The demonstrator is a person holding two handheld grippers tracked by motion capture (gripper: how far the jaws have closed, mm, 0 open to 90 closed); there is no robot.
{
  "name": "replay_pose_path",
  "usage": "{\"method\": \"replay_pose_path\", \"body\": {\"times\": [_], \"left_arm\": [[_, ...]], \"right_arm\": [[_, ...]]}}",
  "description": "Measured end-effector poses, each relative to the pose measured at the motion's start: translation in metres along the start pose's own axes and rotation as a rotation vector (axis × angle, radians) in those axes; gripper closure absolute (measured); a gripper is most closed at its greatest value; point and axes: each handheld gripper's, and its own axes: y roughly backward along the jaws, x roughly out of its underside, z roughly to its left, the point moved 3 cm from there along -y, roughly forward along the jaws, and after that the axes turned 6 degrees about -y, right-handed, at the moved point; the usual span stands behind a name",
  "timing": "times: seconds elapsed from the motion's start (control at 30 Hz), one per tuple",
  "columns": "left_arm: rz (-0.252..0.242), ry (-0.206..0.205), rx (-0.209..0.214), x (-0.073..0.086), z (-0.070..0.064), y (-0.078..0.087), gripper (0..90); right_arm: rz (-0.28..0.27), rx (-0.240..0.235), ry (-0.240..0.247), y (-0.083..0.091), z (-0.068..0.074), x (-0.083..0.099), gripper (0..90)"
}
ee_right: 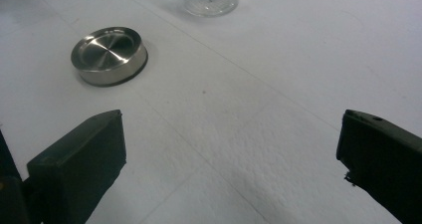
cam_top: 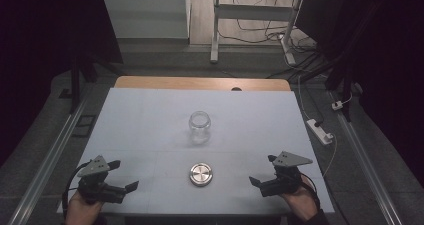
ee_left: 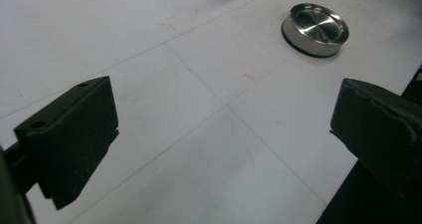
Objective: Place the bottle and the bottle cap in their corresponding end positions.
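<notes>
At the desk's (cam_top: 150, 110) near edge, the left gripper (cam_top: 125, 175) and right gripper (cam_top: 262, 170) rest with jaws spread wide, holding nothing. Between them lies a metal lid (cam_top: 201, 175). Farther back, mid-desk, a glass jar (cam_top: 199, 127) stands upright, uncovered.

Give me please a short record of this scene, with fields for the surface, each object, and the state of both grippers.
surface: white table cover, wooden edge at the far side
glass jar: upright, open mouth, no lid on it, middle of the table
metal lid: lies flat, nearer the person than the jar, apart from it
left gripper: open, holds nothing, left of the lid
right gripper: open, holds nothing, right of the lid
</notes>
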Motion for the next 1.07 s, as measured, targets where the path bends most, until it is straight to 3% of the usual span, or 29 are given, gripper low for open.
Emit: {"method": "replay_pose_path", "body": {"times": [0.57,0.87,1.07], "left_arm": [[0.012,0.075,-0.036,0.028,0.007,0.014,0.0],[0.062,0.093,-0.056,0.041,0.006,0.015,0.0],[0.043,0.111,-0.053,0.041,0.008,0.017,0.0]], "right_arm": [[0.01,0.101,-0.088,0.028,-0.02,0.03,0.0],[0.032,0.13,-0.126,0.037,-0.023,0.04,0.0],[0.04,0.134,-0.14,0.038,-0.024,0.042,0.0]]}}
